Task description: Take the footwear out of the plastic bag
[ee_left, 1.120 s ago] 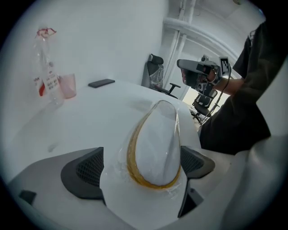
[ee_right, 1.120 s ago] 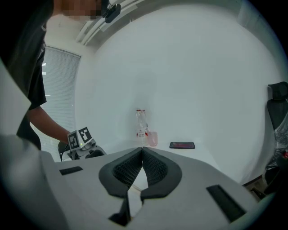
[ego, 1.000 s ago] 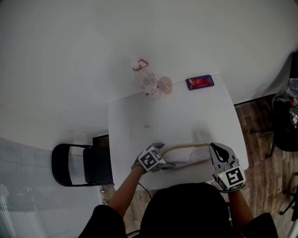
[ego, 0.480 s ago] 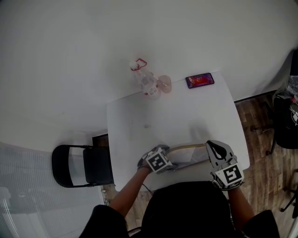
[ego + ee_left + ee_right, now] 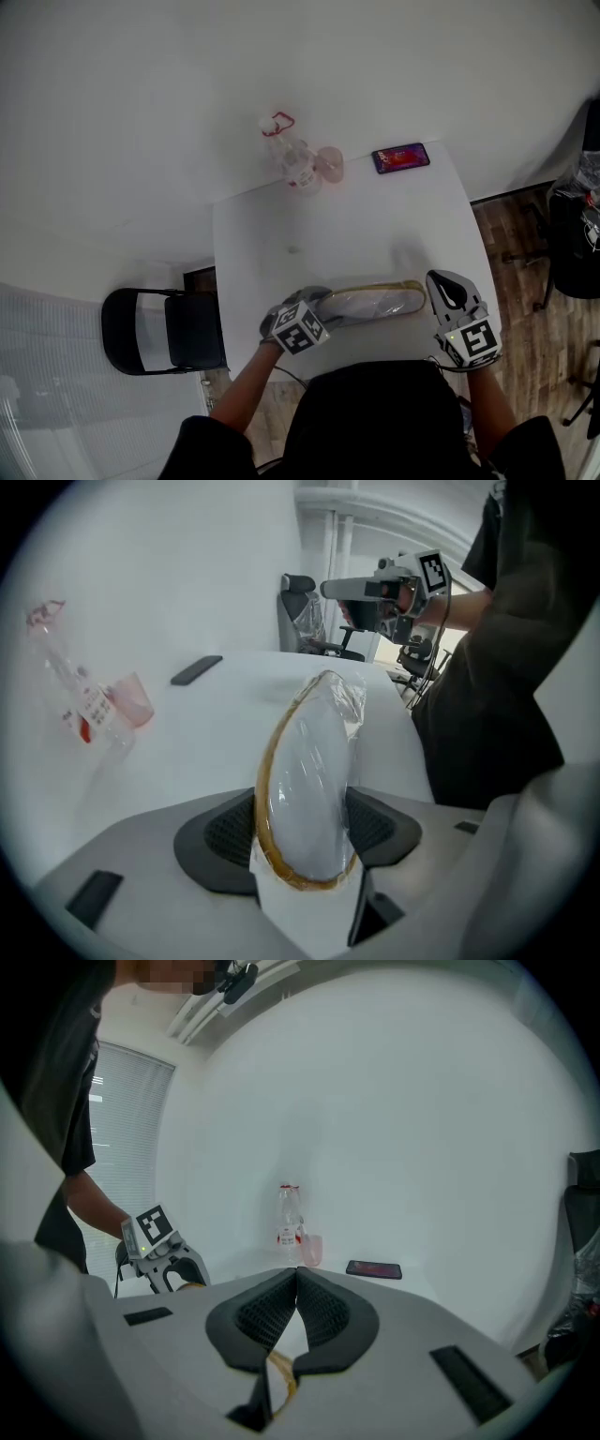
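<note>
1. At the near edge of the white table (image 5: 356, 225), the left gripper (image 5: 302, 829) has just been closing its jaws. Both dark pads now press the sides of the footwear (image 5: 375, 302), a flat, pale slipper with a tan rim, gripped at its left end.
2. The slipper stretches lengthwise between the two grippers, along the table's near edge. It is still wrapped in the clear plastic bag (image 5: 353, 694), whose film crinkles over its far tip; nothing has come out yet.
3. To the right, the right gripper (image 5: 296, 1299) sits just beside the slipper's other end, jaws pressed together. A sliver of tan rim shows below the pads, but whether any film is nipped cannot be told.
4. The job looks barely begun: one end is secured, while opening the bag and sliding the slipper free are left to do.
5. Writing is scarce. The marker cube (image 5: 300, 328) on each gripper carries only black-and-white squares. At the far edge, the clear bottle (image 5: 291, 161) wears a red-and-white label too small to read, the pink cup (image 5: 330, 165) is plain, and the phone (image 5: 401, 157) shows a reddish screen without legible text.
</note>
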{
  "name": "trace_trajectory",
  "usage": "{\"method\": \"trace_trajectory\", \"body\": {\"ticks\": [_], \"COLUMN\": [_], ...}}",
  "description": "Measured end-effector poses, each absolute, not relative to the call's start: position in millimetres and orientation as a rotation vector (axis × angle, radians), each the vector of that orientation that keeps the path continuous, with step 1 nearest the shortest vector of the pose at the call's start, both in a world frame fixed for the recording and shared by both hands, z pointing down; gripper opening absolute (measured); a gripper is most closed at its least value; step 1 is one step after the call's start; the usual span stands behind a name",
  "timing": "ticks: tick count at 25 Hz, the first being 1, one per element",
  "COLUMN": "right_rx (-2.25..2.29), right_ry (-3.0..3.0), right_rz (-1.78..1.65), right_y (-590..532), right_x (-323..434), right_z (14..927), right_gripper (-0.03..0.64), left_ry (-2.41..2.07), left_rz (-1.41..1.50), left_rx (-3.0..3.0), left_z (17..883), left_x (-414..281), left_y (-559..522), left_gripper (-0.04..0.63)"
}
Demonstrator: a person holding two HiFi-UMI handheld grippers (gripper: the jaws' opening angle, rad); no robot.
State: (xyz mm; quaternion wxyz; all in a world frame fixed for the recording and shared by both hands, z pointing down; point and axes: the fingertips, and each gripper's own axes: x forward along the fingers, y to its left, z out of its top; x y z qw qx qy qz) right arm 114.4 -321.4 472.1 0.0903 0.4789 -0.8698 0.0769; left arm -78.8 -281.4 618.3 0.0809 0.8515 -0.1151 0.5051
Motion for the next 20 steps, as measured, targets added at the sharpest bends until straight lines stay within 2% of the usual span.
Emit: {"method": "trace_trajectory", "body": {"ticks": [6, 13, 15, 18, 20], "right_rx": [1.298, 1.123, 1.088, 1.02, 0.978], "right_ry": [-2.562, -2.467, -2.458, -2.447, -2.441], "right_rz": [0.21, 0.284, 0.334, 0.344, 0.327], "right_y": [-319, -314, -315, -318, -321], "right_x": [104, 112, 116, 113, 109], "right_z": [485, 523, 528, 534, 541], "right_gripper": [0.017, 0.022, 0.043, 0.118, 0.118], "left_ry": [-0.451, -0.568, -0.595, -0.61, -0.603], "left_rz": [1.565, 1.426, 1.399, 1.383, 1.383], "left_rx": [2.648, 2.714, 2.741, 2.795, 2.839], "left_z": [615, 594, 587, 580, 577], "left_x": [-98, -111, -117, -122, -122], "left_y": [-293, -303, -305, -305, -304], "left_gripper": [0.279, 0.267, 0.264, 0.261, 0.261]}}
